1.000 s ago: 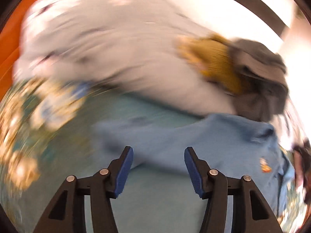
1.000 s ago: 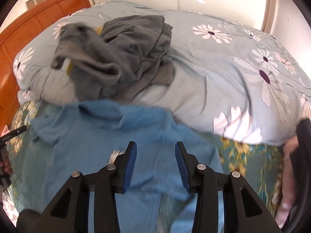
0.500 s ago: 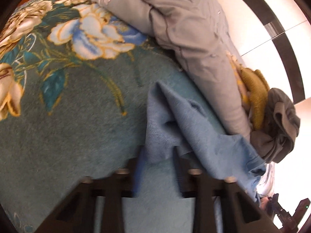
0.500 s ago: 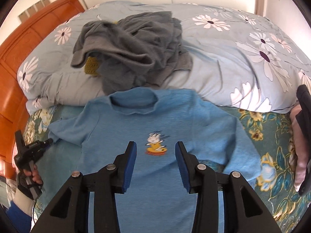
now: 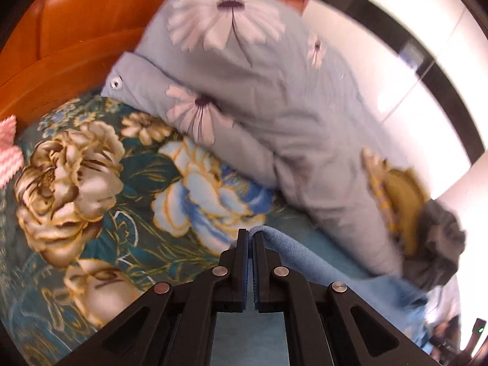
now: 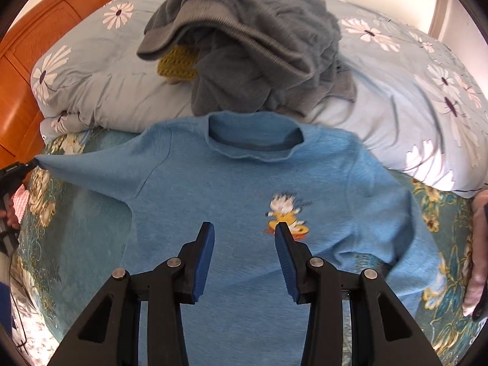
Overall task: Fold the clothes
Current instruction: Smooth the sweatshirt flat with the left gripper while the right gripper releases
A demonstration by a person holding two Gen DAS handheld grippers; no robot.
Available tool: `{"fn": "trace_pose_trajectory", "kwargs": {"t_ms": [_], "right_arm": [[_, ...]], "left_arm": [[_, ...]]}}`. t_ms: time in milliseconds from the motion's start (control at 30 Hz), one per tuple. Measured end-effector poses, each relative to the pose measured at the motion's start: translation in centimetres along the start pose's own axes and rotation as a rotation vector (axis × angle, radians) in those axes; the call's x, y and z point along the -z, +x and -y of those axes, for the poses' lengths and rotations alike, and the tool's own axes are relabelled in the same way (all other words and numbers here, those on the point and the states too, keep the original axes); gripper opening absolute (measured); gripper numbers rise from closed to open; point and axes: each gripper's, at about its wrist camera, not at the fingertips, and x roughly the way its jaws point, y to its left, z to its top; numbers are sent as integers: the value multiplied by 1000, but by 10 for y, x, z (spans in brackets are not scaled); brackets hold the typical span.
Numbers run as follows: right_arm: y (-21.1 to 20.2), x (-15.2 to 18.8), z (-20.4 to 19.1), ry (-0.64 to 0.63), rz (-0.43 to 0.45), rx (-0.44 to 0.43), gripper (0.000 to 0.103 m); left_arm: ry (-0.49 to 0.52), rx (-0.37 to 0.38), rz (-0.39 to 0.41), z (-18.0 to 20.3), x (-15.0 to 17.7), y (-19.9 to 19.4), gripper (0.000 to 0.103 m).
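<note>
A soft, matt, slightly fuzzy knit is shown by the blue sweater [image 6: 231, 189]. The headboard [image 5: 76, 30] is made of glossy orange wood. Each tool [image 6: 244, 238] is formed of matt black plastic, with ribbed blue pads [image 6: 202, 259].

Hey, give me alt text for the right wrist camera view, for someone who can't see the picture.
A blue sweater with a small cartoon print lies face up on a floral bedspread, under the open right gripper. The left gripper pinches its outstretched sleeve at the frame's left edge. Behind, grey clothes are heaped on a daisy-print duvet.
</note>
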Motion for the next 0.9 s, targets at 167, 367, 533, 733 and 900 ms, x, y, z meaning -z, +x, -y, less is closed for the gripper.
{"fn": "trace_pose_trajectory", "kwargs": {"t_ms": [167,367,533,733,900], "right_arm": [[18,1,-1,9,-45,0,42],[27,2,1,-9,-71,13,42],[37,2,-2,-7,-85,4,42],[42,4,-13,-32,-96,-10,42],[44,2,-15,-37,-100,-6,42]], "left_arm": [[-80,-35,-130,-23,13,44,4],[-282,49,-82,-60,42,31,55],[-299,57,-106,-66,64,38,53],[-315,124,-90,-46,60,55,15],[-200,184,-1,1,49,44,0]]}}
